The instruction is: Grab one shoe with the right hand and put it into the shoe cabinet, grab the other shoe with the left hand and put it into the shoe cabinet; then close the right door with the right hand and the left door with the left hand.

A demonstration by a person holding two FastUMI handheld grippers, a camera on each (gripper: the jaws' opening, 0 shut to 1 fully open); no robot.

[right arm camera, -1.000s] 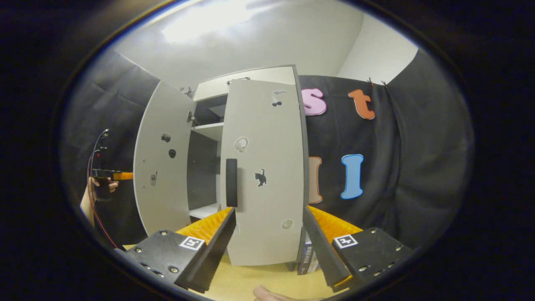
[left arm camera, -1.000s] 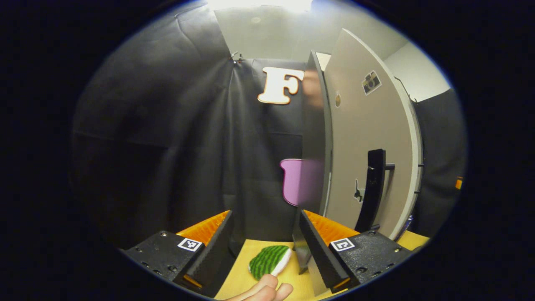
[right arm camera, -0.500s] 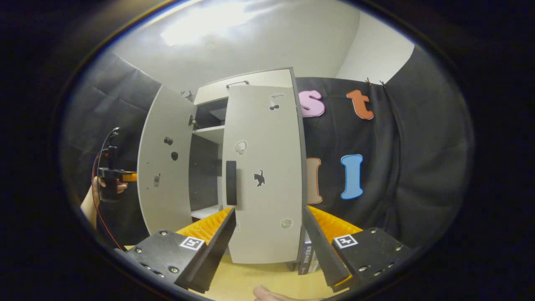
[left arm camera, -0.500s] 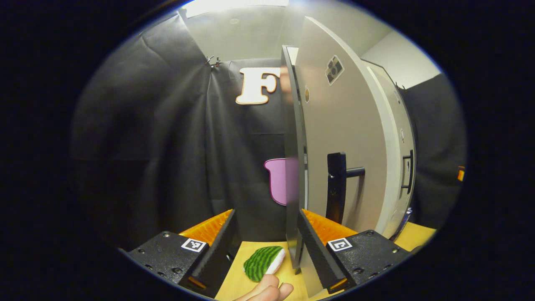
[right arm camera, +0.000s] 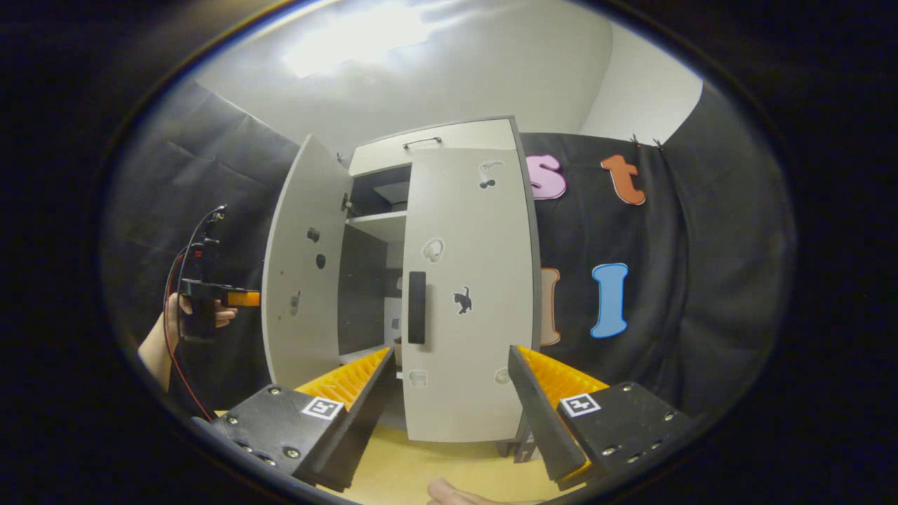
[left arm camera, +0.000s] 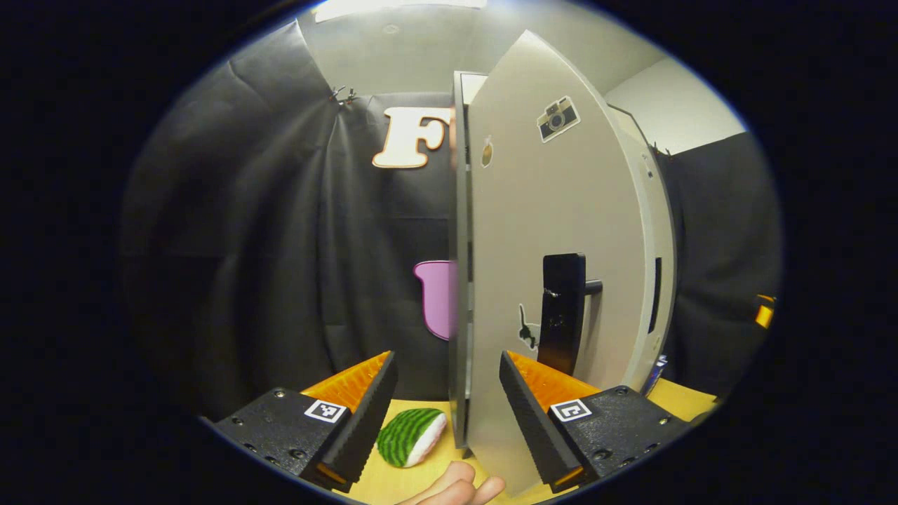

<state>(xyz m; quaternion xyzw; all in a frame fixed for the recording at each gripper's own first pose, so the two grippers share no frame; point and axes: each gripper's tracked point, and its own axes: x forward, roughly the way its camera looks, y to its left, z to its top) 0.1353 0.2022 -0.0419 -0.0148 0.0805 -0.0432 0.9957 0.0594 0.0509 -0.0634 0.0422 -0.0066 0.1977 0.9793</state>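
The shoe cabinet (right arm camera: 449, 151) stands upright on the yellow table (right arm camera: 414, 473) against the black booth wall. Its right door (right arm camera: 466, 294) looks shut or very nearly so, while the left door (right arm camera: 302, 280) hangs partly open, showing a dark interior and a shelf; I cannot make out the shoes inside. The left gripper (left arm camera: 447, 414) sits right at that door, fingers spread wide with nothing held; the door's free edge (left arm camera: 459, 280) runs tall and vertical between them, its outer face and black handle (left arm camera: 561, 312) lying just to the gripper's right. So the left hand is clearly the nearer one, and I'd judge the coming move to be a sideways push on that panel toward the cabinet. From the right gripper view, the left gripper shows beside the door's outer face, held by a hand (right arm camera: 165, 330). The right gripper (right arm camera: 449, 414) hangs back, well apart from the cabinet, also spread open and empty. A green striped toy (left arm camera: 410, 436) lies on the table near the door's foot, seemingly outside its swing.
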